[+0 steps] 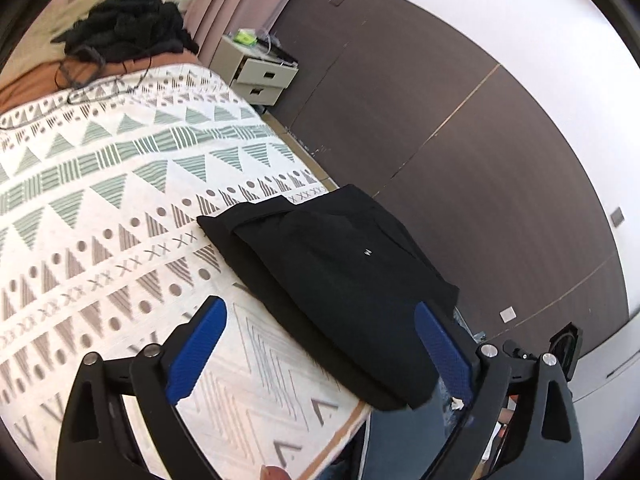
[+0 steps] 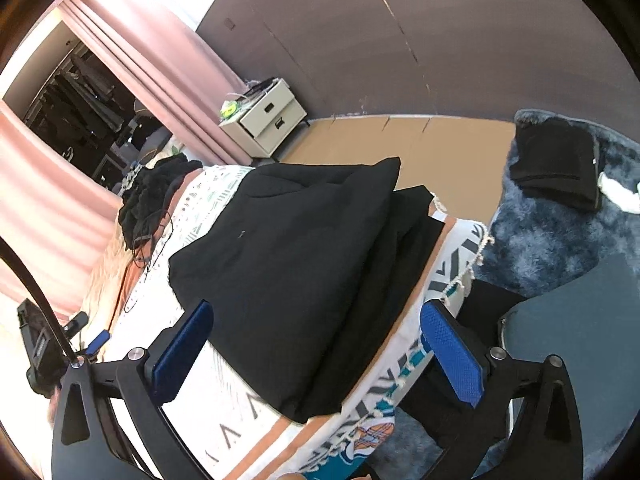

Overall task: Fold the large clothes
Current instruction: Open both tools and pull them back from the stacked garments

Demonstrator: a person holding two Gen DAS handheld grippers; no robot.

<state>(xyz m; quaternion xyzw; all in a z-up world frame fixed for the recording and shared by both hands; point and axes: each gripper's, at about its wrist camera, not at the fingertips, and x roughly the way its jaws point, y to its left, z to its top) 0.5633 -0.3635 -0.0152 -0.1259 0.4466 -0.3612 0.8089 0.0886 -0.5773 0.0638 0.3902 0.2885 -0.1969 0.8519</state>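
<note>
Now folded black garment (image 1: pixel 340 280) on bed, beyond both wide-open tools

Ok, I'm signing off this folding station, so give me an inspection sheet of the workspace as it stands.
Surface: patterned bedspread, flat, fringed at the near edge.
Job's things: folded black garment lying at the bed's near edge.
Clutter: heap of dark clothes at the far end; another folded black item on the blue-grey rug.
Grippers: left claw and right claw both open, nothing between the pads.
Cables: thin black cord trailing from the heap.
Surroundings: nightstand, pink curtain, dark wall panels.
</note>
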